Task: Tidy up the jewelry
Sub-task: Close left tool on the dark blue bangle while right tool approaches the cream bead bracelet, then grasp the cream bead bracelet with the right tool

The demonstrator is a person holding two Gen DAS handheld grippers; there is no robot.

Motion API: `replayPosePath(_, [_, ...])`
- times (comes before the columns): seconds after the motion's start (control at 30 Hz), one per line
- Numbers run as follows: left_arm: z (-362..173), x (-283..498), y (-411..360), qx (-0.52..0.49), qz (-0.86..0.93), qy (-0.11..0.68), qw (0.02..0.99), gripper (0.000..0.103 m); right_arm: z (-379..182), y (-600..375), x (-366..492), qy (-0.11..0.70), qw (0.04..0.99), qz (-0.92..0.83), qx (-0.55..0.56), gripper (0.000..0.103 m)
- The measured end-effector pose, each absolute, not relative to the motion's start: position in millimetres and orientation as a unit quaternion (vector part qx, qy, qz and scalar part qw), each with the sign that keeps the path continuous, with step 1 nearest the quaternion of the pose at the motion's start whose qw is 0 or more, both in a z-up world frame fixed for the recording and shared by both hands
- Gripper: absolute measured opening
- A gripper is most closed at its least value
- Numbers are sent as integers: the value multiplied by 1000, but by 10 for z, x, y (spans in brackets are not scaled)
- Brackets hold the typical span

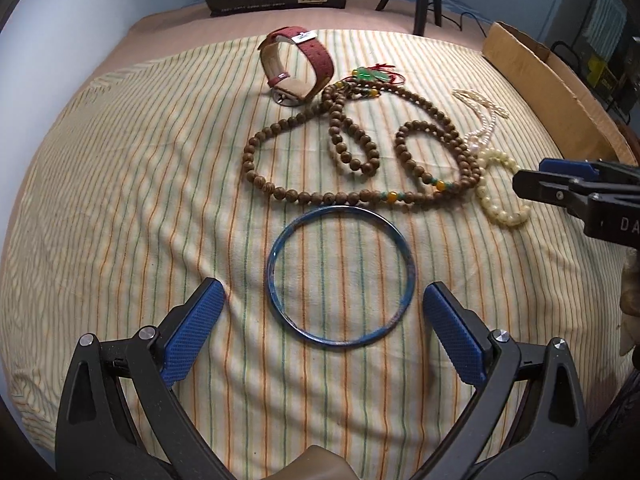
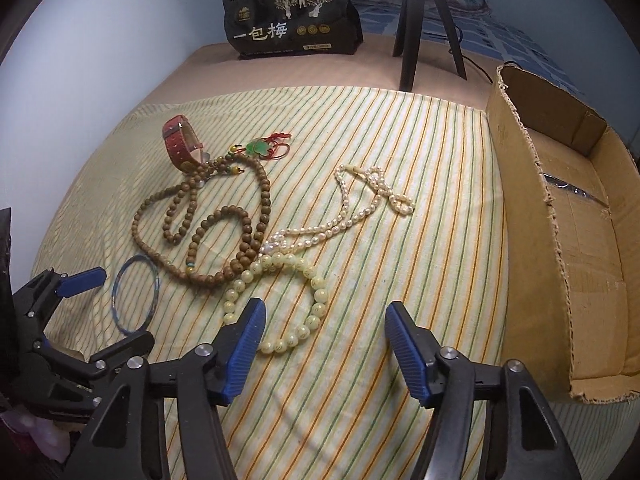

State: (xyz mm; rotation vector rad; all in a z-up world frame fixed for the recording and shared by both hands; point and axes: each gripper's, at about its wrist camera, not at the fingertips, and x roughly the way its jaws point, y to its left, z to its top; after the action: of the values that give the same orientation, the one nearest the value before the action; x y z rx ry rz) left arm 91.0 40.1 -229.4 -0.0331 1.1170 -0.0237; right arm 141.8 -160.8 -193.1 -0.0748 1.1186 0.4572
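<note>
left gripper point(image 1: 322, 316) agape, straddling thin blue ring bangle point(image 1: 340, 276) | right gripper point(image 2: 322, 330) agape, empty | beyond bangle: brown wooden bead necklace point(image 1: 360, 152), pale beads, pearls, red watch | torn cardboard box point(image 2: 560, 240) holds no jewelry: nothing sorted yet

Colours and patterns over a striped cloth point(image 2: 400, 264)

Pale yellow cloth ruled in thin orange and green stripes; blue bangle point(image 1: 340, 276); brown wooden beads point(image 1: 360, 152) dotted with amber and teal; green pendant point(image 1: 370, 74) on red cord; red-strapped watch point(image 1: 298, 64); white pearls point(image 2: 360, 204); cream beads point(image 2: 292, 300); plain tan cardboard box point(image 2: 576, 240); black bag point(image 2: 292, 16) with white lettering and gold print; black tongs with blue ribbed pads point(image 2: 244, 344).
</note>
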Motion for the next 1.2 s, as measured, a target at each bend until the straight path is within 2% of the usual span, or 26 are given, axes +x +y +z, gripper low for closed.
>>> replayPosePath(0.23, [-2331,1040,427,-30,-7,532,846,101,-1987,-1556,1453,527,820,218,-46,59])
replayPosePath(0.47, [-2283,951,492,-29,0,525,851,86,-2004,-1496,1478,524,820,220,-60,49])
replayPosePath(0.63, [-2257,912,520,-26,6,523,852,76,-2007,-1459,1471,524,819,225,-66,31])
replayPosePath(0.83, [-2231,903,520,-27,8,522,852,74,-2014,-1451,1443,527,816,229,-64,6])
replayPosePath(1.2, [-2122,831,557,-32,10,514,857,74,-1827,-1504,1360,507,828,233,-53,5])
